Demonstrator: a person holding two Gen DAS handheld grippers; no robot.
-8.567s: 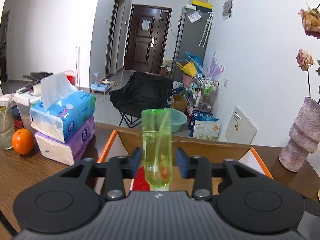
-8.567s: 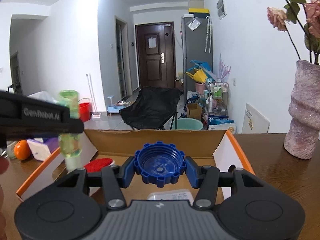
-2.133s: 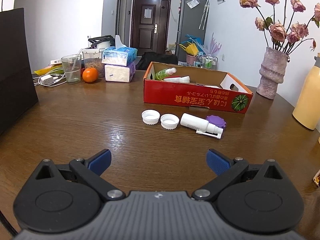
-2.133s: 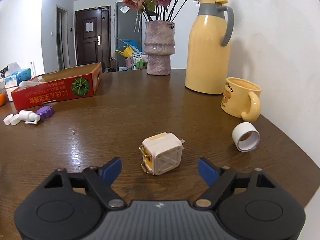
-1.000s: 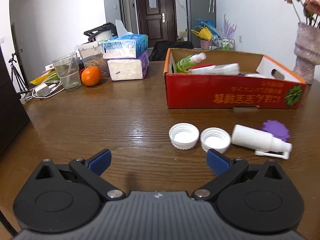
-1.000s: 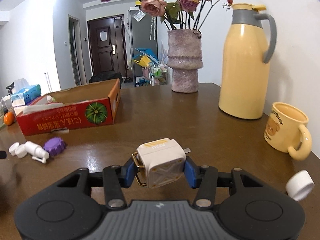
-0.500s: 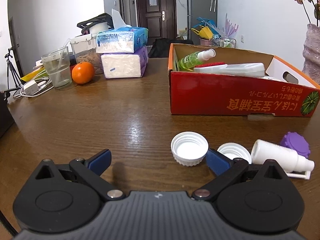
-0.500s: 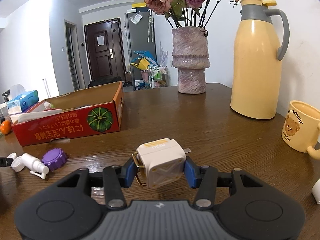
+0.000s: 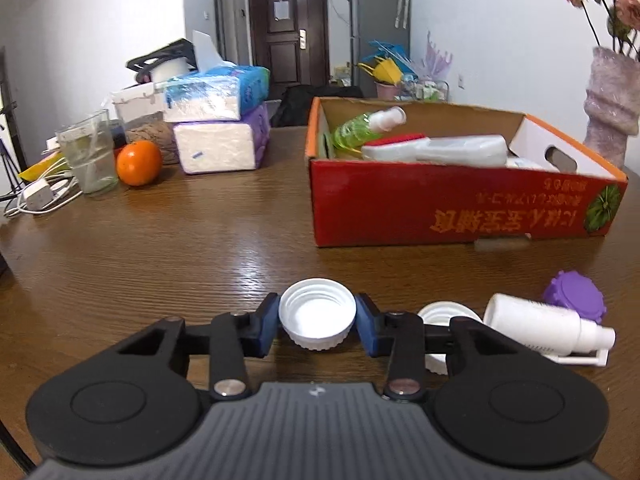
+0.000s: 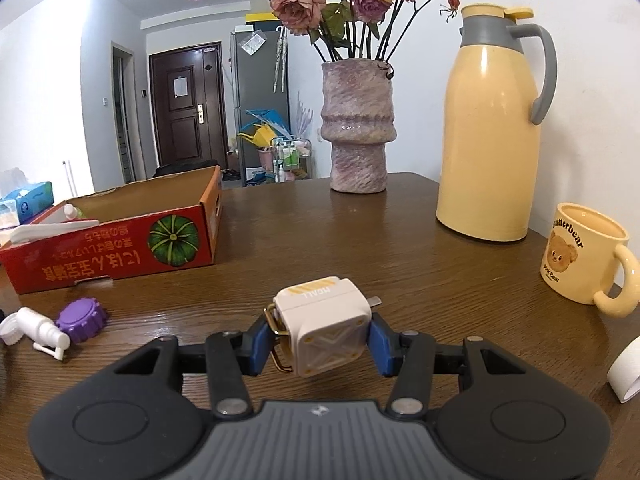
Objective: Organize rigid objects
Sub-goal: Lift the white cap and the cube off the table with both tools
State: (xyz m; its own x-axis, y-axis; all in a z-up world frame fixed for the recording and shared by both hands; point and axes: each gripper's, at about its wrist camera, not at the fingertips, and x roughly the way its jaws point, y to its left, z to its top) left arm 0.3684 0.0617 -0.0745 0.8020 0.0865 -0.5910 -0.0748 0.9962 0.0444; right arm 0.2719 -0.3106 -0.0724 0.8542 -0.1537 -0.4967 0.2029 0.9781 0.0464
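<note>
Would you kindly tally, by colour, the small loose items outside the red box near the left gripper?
White caps: 2
White spray bottle: 1
Purple cap: 1
Total: 4

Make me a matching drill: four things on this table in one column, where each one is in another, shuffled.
Things:
1. white cap
2. charger plug
3. green spray bottle
4. purple cap

Places:
A. lying in the red box
B. between the left tongs
C. on the table behind the white bottle
D. between the right tongs

Pairs: 1-B, 2-D, 3-A, 4-C
</note>
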